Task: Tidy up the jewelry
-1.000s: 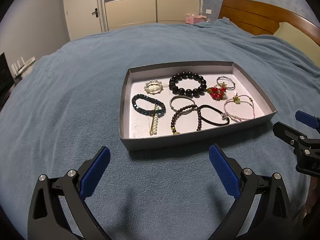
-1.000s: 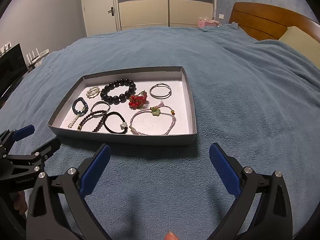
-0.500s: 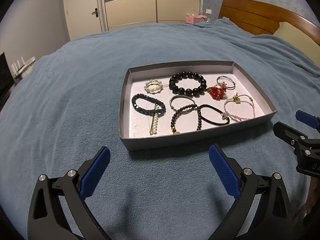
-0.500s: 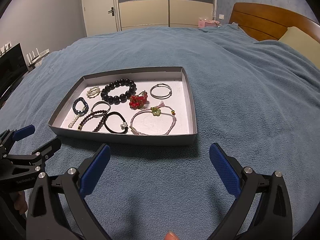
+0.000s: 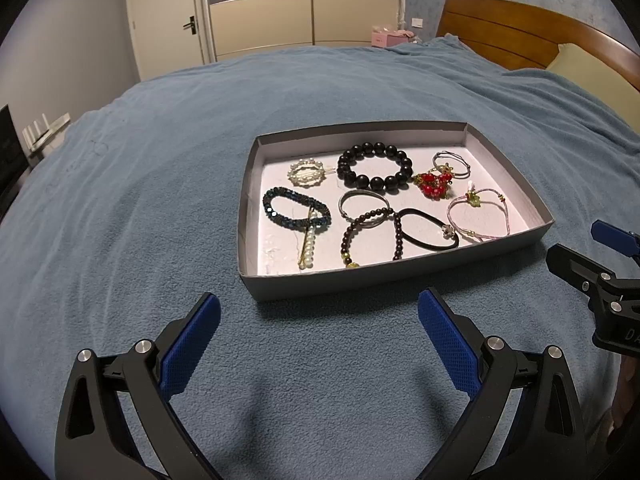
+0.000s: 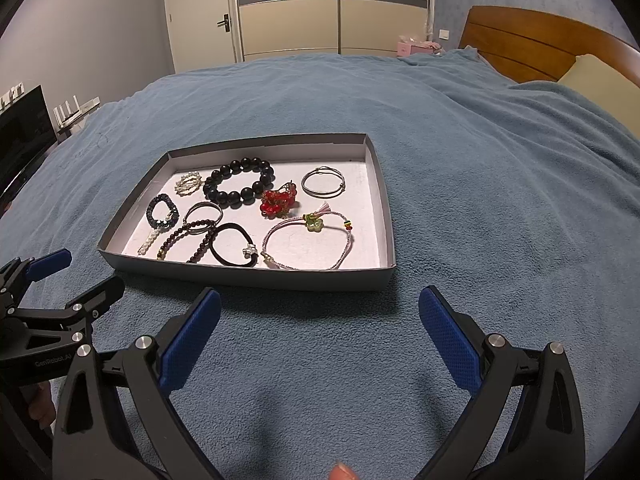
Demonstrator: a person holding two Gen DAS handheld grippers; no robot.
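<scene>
The left gripper (image 5: 319, 312) is hovering over the blue blanket (image 5: 140, 200) with its jaws spread wide and nothing between the blue pads (image 5: 192, 344). The right gripper (image 6: 320, 310) is hovering beside it, likewise spread wide and gripping nothing. Both grippers are sitting just short of the near wall of the grey tray (image 5: 400, 274), apart from it.

The tray is lying flat on the blanket and is holding all the jewelry:

- The black bead bracelet (image 5: 375, 167) is lying toward the far wall, centred.
- The pearl hair clip (image 5: 306, 173) is lying just left of it.
- The red bead cluster (image 5: 433, 184) is lying just right of the black beads, touching a thin wire bangle (image 5: 451, 164) near the far right corner.
- The dark blue bead bracelet (image 5: 296, 213) is lying at the left side, overlapping a pearl bar clip (image 5: 308, 246) that is reaching toward the near wall.
- The silver bangle (image 5: 363, 205) is lying at the centre, overlapped by the dark red bead strand (image 5: 370, 236).
- The black hair tie (image 5: 428, 232) is lying right of the strand, touching it.
- The pink cord bracelet (image 6: 306, 242) with a green flower charm is lying at the right side, near the front.

Beyond the bed, a wooden headboard (image 6: 528, 46), a pale pillow (image 6: 596, 78) and a sliding wardrobe (image 6: 332, 8) are standing in the background.
</scene>
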